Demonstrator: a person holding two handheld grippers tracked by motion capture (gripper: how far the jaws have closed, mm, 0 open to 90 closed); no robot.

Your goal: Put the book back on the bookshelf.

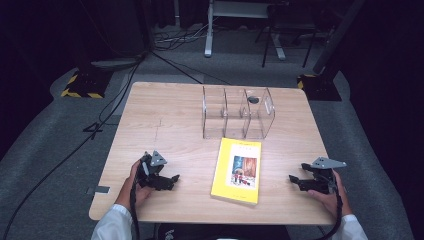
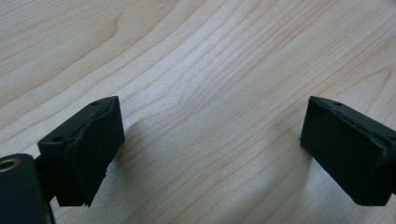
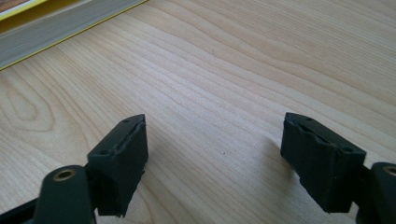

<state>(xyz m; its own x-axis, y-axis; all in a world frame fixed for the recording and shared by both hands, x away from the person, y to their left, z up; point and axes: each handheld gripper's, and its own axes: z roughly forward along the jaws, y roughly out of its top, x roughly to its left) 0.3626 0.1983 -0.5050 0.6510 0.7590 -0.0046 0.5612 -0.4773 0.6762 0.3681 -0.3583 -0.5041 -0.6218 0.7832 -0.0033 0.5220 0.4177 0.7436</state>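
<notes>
Book: the yellow book (image 1: 237, 170) lay flat on the table (image 1: 165, 115), cover up, between the two grippers and just in front of the clear organiser; nobody had touched it.
Left gripper: the left gripper (image 1: 170, 181) rested low on the wood at the near left, well apart from the book, jaws pointing toward it; a hand (image 1: 136, 181) wrapped the grip.
Left jaws: spread wide in the left gripper view, the left gripper (image 2: 212, 156) holding nothing, bare wood grain between the pads.
Organiser: the clear organiser (image 1: 238, 113) stood upright toward the far edge, three open compartments side by side; a small dark round thing (image 1: 253, 99) sat at the rightmost compartment, too small to tell what it was.
Right gripper: the right gripper (image 1: 296, 181) sat at the near right, apart from the book, jaws aimed back toward it, held by the other hand (image 1: 327, 196).
Right jaws: spread as well in the right gripper view, the right gripper (image 3: 215, 163) empty, the book's page edge (image 3: 60, 25) lying at the upper left, ahead of the tips.
Done: by the look of it, nothing; both tools looked parked at the start.
Left to do: as I judged it, everything: reaching in, gripping the book, lifting it, and likely standing it in a compartment.
</notes>
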